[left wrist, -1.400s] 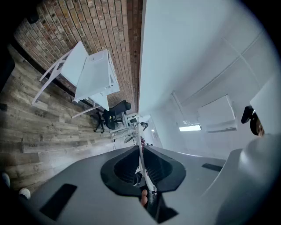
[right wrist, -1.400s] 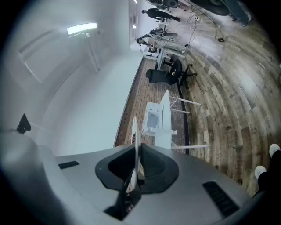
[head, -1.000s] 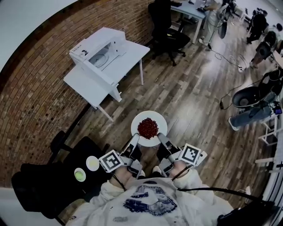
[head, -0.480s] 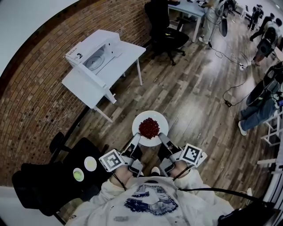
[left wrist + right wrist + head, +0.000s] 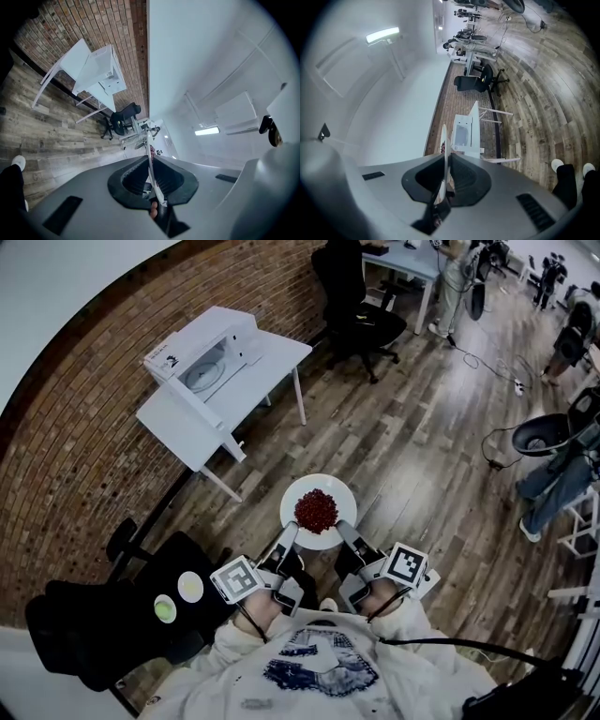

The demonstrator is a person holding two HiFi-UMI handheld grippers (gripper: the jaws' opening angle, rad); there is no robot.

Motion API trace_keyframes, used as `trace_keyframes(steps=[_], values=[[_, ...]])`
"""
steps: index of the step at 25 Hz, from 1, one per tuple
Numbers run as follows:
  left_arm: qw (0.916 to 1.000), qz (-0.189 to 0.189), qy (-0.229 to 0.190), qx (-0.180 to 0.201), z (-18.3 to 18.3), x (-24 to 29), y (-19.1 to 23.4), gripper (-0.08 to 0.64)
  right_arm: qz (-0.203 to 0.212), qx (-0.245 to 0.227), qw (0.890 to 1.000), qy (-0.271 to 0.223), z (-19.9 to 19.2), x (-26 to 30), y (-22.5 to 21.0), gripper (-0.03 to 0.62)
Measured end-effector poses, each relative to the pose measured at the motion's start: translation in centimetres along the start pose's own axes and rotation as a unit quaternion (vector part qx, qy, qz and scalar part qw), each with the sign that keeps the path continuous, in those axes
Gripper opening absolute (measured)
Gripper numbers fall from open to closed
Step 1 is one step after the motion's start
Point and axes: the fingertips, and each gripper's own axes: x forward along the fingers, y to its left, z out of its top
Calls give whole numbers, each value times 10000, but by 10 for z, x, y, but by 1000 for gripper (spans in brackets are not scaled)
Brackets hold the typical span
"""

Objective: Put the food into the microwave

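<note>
A white plate (image 5: 323, 487) heaped with red food (image 5: 316, 510) hangs in front of me above the wooden floor. My left gripper (image 5: 287, 532) is shut on the plate's near left rim and my right gripper (image 5: 342, 530) is shut on its near right rim. In the left gripper view the plate (image 5: 150, 161) runs edge-on between the black pads, as does the plate (image 5: 445, 149) in the right gripper view. The white microwave (image 5: 204, 358) stands on a white table (image 5: 269, 363) by the brick wall, its door (image 5: 183, 414) swung open. The microwave (image 5: 461, 132) also shows ahead in the right gripper view.
A black office chair (image 5: 356, 315) stands beyond the white table. At my lower left a black surface (image 5: 131, 615) carries two small dishes (image 5: 190, 587). People, cables and equipment (image 5: 548, 442) crowd the right side of the room. The wooden floor (image 5: 422, 474) lies between me and the table.
The view has shifted a little as I carry the plate across the floor; the microwave table sits slightly differently in the picture. Both grippers keep the same hold on the plate.
</note>
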Motion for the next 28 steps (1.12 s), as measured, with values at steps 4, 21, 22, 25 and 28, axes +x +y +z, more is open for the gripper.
trace_keyframes(steps=[4, 21, 22, 25, 28], values=[[10000, -78, 17, -40, 2, 8, 1, 37, -31, 23, 10000, 2, 5, 4, -4, 34], [9996, -109, 206, -177, 77, 101, 47, 37, -245, -27, 9996, -124, 74, 100, -38, 34], [9995, -98, 218, -187, 88, 111, 49, 37, -265, -29, 9996, -131, 82, 112, -39, 34], [9995, -79, 248, -178, 125, 141, 53, 37, -267, -2, 9995, -148, 104, 154, -38, 34], [9995, -37, 317, 50, 165, 171, 58, 37, -237, 0, 9996, -162, 127, 197, -35, 34]])
